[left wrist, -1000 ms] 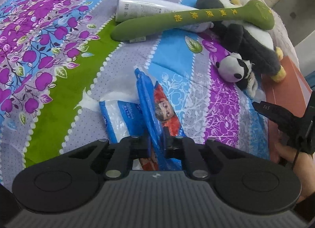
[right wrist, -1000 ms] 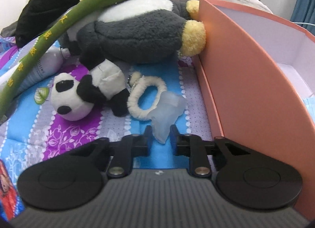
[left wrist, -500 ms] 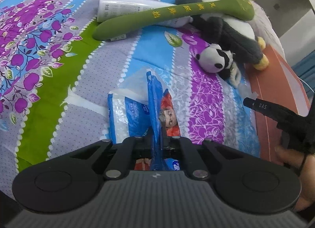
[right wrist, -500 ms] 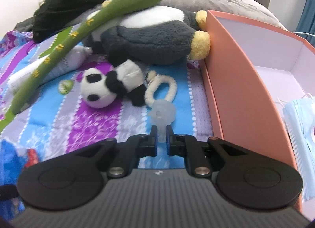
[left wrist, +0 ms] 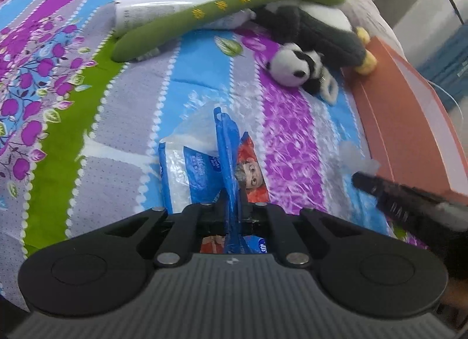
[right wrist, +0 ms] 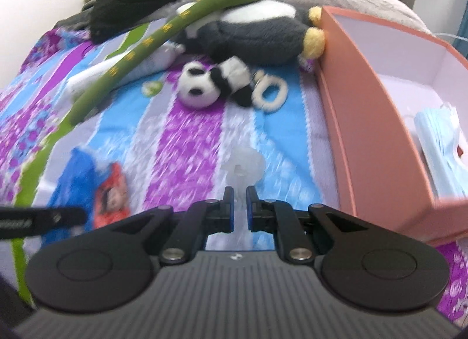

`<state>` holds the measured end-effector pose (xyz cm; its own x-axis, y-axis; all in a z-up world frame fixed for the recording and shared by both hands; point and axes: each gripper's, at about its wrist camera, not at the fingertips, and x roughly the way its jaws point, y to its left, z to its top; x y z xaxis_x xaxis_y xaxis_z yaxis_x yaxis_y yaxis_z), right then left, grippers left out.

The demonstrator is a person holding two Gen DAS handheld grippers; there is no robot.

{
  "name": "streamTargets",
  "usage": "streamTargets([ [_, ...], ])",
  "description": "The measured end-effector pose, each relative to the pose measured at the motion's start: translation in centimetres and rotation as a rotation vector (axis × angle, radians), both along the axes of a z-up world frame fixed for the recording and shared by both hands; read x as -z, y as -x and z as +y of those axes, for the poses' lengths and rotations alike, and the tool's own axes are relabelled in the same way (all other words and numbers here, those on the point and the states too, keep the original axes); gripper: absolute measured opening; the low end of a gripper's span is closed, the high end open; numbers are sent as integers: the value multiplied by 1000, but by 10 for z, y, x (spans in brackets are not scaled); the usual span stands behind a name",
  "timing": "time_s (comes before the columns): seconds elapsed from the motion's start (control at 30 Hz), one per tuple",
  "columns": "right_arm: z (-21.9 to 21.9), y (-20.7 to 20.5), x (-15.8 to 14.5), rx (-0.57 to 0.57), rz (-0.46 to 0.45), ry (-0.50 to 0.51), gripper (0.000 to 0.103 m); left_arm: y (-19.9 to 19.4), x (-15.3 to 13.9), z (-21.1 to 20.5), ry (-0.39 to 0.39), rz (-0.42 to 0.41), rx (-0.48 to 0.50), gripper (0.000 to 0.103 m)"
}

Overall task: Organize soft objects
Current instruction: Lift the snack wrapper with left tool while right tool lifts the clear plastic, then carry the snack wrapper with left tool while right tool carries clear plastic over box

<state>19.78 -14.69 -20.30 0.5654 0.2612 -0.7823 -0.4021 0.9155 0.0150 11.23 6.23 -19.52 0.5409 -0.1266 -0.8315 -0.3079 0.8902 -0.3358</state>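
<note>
Between the jaws of the left gripper point(left wrist: 234, 207) stands a blue tissue packet point(left wrist: 225, 151), pinched on edge by its plastic wrapper, its long axis running straight ahead, away from the camera. The jaws are closed down to the thickness of the wrapper; most of the packet hangs forward of them over the striped bedspread point(left wrist: 134, 104). Whether its far end touches the bed I cannot tell.

The right gripper point(right wrist: 239, 205) has its jaws nearly closed on the thin stem of a small translucent soft piece point(right wrist: 242, 167), whose wider round end sticks out beyond the tips. The view is blurred, so the grip looks firm, but I would not swear to it.

What the next move turns on is the orange box point(right wrist: 365, 122). It lies to the right of both grippers, its long wall running away along the bed edge, open at the top, with a stack of light blue face masks point(right wrist: 438, 145) already inside. The right gripper is much the nearer: the wall is just beside it, while the left one has the right gripper between it and the box. My judgement is that the translucent piece goes in first, lifted over the wall, and the packet follows.

The small panda toy point(right wrist: 204, 87), the big grey plush point(right wrist: 248, 37) and the long green plush stick point(right wrist: 163, 34) lie farther up the bed, not yet sorted.
</note>
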Motion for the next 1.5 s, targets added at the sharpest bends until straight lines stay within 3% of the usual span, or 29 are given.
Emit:
streamTargets([
  [0.23,-9,20,10,-20,99,-43,17,1,-2,-15,-19,-5,40,6],
  [0.47,-17,21,5,-26,161,-94,45,0,0,-15,-22,-3,42,6],
  [0.53,-17,21,2,-22,159,-104,47,0,1,-15,-19,-3,39,6],
  [0.7,-18,13,2,25,155,-139,47,0,1,-13,-16,-4,35,6],
  [1.0,3,-3,27,-1,122,-40,46,2,-1,-14,-20,-16,42,6],
  [1.1,5,-2,26,6,98,16,30,4,-5,-15,-17,-28,41,6],
  [1.17,-1,-1,22,27,104,-3,21,5,-8,-16,-17,-36,42,6],
  [1.5,-21,25,-12,48,63,-72,19,14,-30,-26,-24,-91,73,6],
])
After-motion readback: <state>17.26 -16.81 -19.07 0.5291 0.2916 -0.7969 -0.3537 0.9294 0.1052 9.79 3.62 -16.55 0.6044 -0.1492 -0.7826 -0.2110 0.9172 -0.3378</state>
